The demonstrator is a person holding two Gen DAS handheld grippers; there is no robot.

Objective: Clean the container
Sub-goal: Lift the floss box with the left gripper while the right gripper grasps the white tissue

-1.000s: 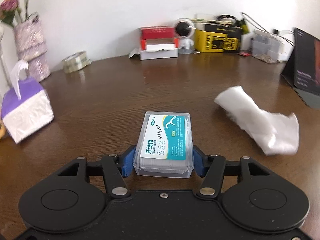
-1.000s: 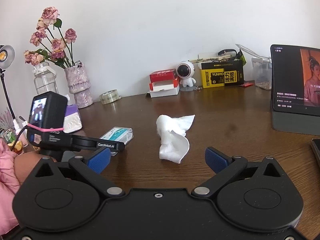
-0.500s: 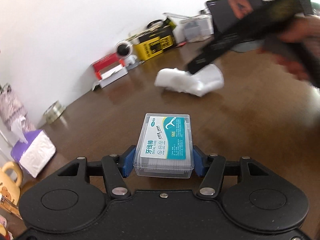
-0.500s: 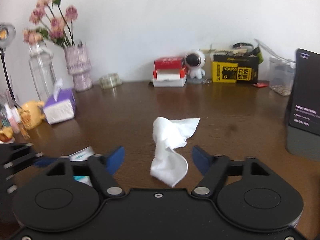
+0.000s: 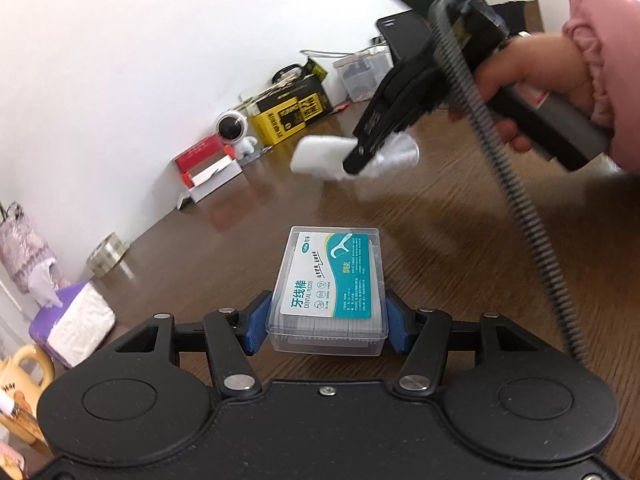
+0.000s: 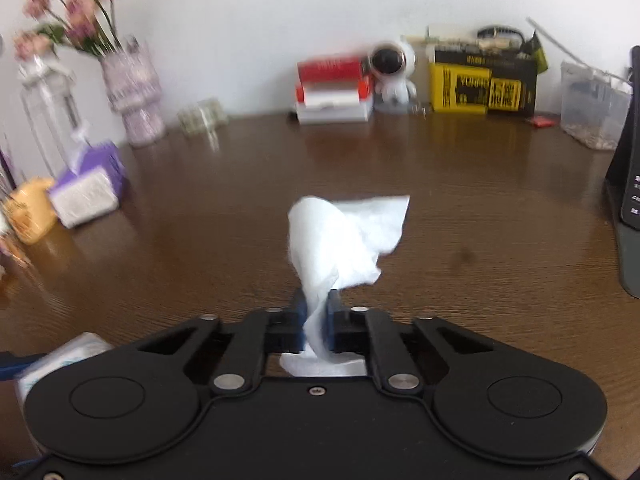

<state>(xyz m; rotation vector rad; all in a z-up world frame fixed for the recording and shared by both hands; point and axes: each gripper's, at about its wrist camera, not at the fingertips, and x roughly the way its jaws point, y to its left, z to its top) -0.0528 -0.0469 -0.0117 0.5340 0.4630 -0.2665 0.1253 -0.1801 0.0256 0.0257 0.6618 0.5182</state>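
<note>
While the left tongs (image 5: 326, 318) pinched the clear floss container (image 5: 330, 290) low over the near counter (image 5: 440, 240), the right tongs (image 6: 316, 320) had just closed, pressed together on the white tissue (image 6: 340, 240) farther right.

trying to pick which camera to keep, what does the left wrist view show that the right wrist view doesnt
Only the left wrist view shows the clear plastic dental floss box with the teal label clamped in the left tool, plus the person's hand and pink sleeve carrying the right tool.

Only the right wrist view shows the pink flowers in the lilac vase and the right tool pinching the crumpled white tissue close up.

Both share the tissue, brown wooden table, white astronaut figure, yellow and black box and purple tissue pack.
</note>
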